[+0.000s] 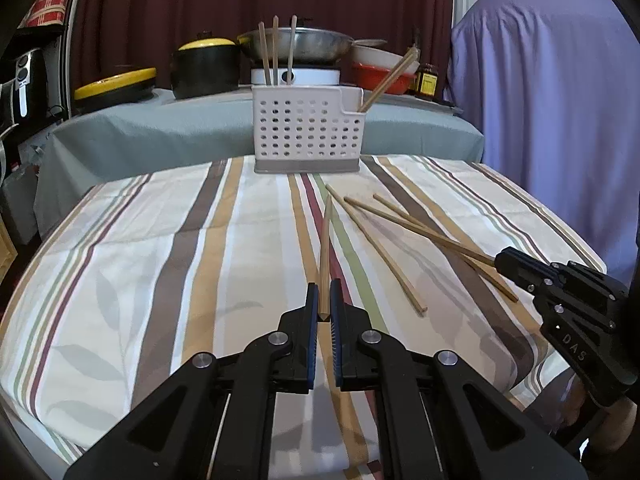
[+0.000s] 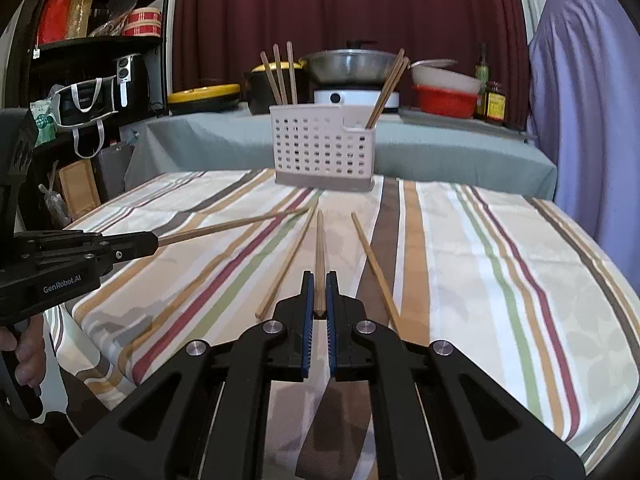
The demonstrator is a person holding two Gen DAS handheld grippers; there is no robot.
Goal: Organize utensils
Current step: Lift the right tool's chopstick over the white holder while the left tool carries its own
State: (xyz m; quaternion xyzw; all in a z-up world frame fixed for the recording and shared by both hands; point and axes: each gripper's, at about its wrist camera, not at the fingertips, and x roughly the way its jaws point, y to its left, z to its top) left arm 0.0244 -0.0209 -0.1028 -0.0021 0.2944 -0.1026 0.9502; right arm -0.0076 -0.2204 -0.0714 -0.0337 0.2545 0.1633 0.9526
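Note:
My left gripper (image 1: 324,292) is shut on the end of a wooden chopstick (image 1: 326,240), which points forward above the striped tablecloth (image 1: 160,260). My right gripper (image 2: 319,280) is shut on another chopstick (image 2: 320,248), also pointing forward. Each gripper shows in the other's view: the right gripper (image 1: 502,261) at the right, the left gripper (image 2: 154,242) at the left. Two loose chopsticks (image 2: 286,260) (image 2: 374,268) lie on the cloth either side of the right gripper. A white perforated caddy (image 1: 308,136) (image 2: 320,148) stands at the far edge, with three chopsticks upright on its left and two leaning in its right compartment.
Behind the caddy a grey-covered table (image 1: 160,132) carries yellow-lidded black pots (image 1: 206,66), a wok on a white burner (image 1: 296,44), red and white bowls (image 1: 384,68) and jars. A purple draped shape (image 1: 560,100) stands at the right. A dark shelf (image 2: 100,60) stands at the left.

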